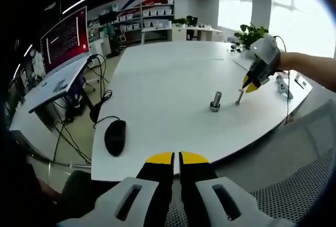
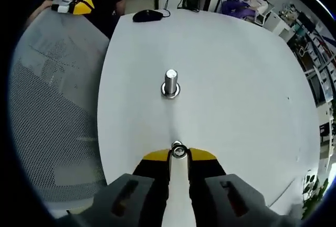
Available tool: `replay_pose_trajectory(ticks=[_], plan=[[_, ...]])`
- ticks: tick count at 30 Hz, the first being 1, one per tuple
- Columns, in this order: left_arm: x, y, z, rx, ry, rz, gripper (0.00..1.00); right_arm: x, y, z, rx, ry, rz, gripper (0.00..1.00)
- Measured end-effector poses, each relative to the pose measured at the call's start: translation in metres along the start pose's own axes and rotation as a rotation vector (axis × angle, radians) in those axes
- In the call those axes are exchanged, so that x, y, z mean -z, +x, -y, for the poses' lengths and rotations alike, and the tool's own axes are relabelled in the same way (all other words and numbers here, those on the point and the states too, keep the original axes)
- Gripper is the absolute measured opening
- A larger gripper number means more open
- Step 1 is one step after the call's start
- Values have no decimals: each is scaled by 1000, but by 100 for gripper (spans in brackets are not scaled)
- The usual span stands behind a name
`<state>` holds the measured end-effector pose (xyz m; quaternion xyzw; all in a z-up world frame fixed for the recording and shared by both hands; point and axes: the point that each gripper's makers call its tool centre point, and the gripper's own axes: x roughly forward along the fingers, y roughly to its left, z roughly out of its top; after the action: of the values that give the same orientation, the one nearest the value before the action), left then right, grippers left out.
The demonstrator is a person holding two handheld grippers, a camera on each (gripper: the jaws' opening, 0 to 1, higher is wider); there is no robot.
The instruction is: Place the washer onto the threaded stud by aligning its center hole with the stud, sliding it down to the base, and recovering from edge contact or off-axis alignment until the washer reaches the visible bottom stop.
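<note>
Washer [image 2: 178, 151] sits pinched in my right claw [image 2: 178, 154], short of the threaded stud [image 2: 170, 83] on the worktop [image 2: 236, 80]; I'd centre its hole overhead before lowering, left claw [image 1: 177, 158] clenched empty.

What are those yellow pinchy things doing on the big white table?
A person holds tongs in each hand. The right tongs are at a small metal stud standing on the white table; whether they pinch a washer there is too small to tell. A bigger metal post stands further along. The left tongs hang closed and empty at the table's edge, near a black mouse.
</note>
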<state>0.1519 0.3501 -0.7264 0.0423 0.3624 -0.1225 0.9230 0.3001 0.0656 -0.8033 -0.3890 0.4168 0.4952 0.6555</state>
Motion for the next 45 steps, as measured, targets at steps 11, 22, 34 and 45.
replay_pose_trajectory(ticks=[11, 22, 34, 45], plan=[[-1, 0, 0, 1, -3, 8, 1, 2, 7, 2, -8, -19, -27, 14], [-1, 0, -1, -1, -6, 7, 1, 11, 25, -1, -11, -17, -64, 14], [1, 0, 0, 0, -2, -6, 1, 17, 45, -3, -24, -10, -94, 14], [2, 0, 0, -2, -3, -11, 1, 17, 50, -10, -57, 6, -99, 19]])
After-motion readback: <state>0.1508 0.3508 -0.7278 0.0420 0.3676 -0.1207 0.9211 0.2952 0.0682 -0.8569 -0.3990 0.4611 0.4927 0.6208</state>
